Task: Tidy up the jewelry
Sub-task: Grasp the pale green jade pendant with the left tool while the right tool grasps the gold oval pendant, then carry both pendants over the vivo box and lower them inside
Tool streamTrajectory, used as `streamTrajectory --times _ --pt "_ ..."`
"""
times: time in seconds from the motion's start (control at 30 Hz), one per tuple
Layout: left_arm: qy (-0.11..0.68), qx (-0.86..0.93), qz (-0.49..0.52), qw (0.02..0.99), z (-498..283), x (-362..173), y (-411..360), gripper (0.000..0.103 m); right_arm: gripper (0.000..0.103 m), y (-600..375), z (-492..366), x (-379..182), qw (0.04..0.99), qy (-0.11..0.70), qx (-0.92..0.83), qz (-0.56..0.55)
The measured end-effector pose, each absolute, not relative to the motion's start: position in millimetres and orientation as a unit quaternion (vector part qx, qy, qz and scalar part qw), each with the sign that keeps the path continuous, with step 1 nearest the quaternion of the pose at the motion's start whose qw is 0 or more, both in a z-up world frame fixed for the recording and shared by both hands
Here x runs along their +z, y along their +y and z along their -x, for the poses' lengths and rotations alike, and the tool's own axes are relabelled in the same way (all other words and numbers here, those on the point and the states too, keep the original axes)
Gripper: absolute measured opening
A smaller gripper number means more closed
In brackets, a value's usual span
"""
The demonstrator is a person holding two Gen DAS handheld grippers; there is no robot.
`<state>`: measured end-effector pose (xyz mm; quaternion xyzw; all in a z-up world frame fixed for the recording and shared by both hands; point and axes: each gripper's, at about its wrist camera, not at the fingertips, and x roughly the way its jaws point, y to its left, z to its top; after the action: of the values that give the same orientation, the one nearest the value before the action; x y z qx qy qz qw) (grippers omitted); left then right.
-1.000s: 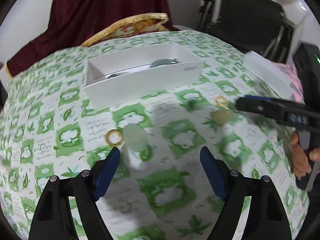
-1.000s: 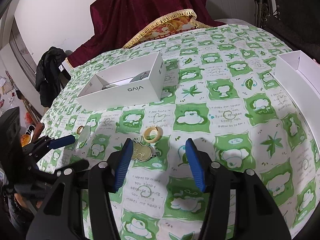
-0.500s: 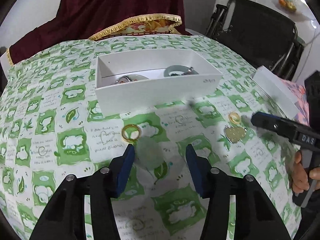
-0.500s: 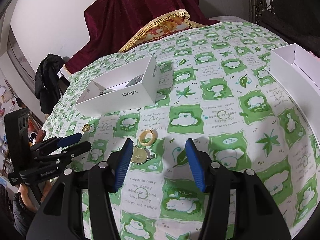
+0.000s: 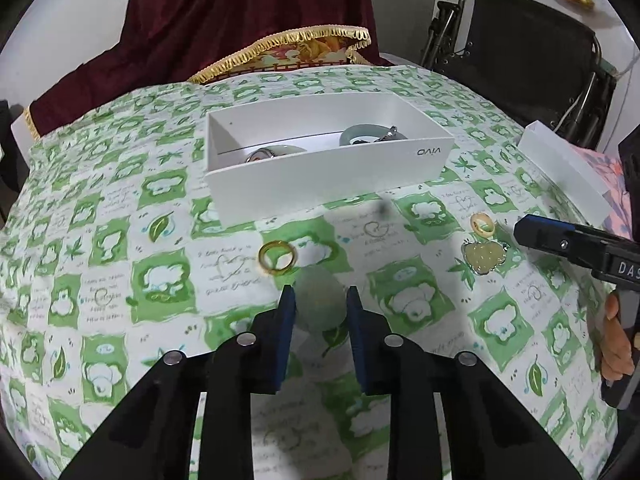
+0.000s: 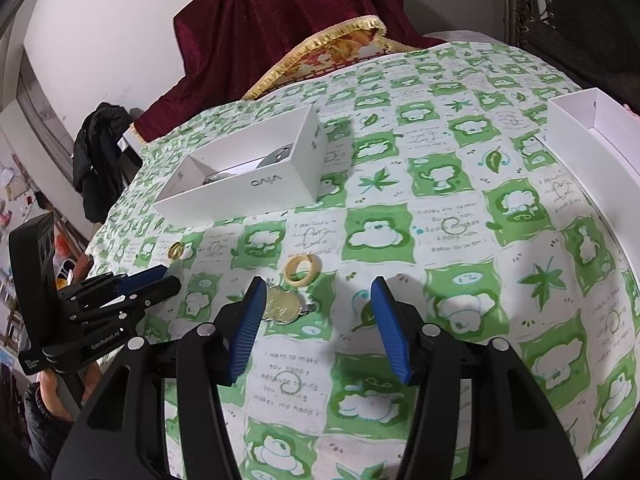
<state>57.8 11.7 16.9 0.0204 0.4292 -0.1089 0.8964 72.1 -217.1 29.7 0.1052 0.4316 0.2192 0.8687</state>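
My left gripper [image 5: 321,300] is shut on a pale green jade pendant [image 5: 322,300] that lies on the green checked cloth. A gold ring [image 5: 277,256] lies just left of it. A cream ring [image 5: 483,225] and a gold pendant [image 5: 484,257] lie to the right. The white Vivo box [image 5: 328,176] behind holds bangles. My right gripper [image 6: 318,306] is open above the cloth, with the cream ring [image 6: 303,270] just ahead and the gold pendant [image 6: 284,307] by its left finger. The left gripper also shows in the right wrist view [image 6: 160,280].
A second white box [image 6: 592,140] stands at the right edge of the table. A dark red cloth and a gold-fringed cushion [image 5: 280,52] lie behind the table. A black chair [image 5: 520,48] stands at the back right.
My left gripper has narrowed from wide open and closed on the jade pendant. The right gripper has stayed open and barely moved.
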Motion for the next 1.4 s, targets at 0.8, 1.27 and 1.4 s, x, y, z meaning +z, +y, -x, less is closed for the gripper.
streamTrajectory --times 0.8,1.27,1.4 --pt "0.429 -0.12 -0.004 0.895 -64.1 17.2 15.2 0.027 0.051 -149.5 -31.6 30.0 0.821 0.431 0.373 0.043" --pt "0.428 -0.108 -0.045 0.896 -59.5 16.5 -0.2 0.028 0.029 -123.1 -58.8 25.2 0.862 0.425 0.251 0.115" --pt "0.429 -0.107 -0.047 0.896 -59.4 16.4 -0.7 0.028 0.025 -124.0 -58.0 23.9 0.862 0.422 0.254 0.12"
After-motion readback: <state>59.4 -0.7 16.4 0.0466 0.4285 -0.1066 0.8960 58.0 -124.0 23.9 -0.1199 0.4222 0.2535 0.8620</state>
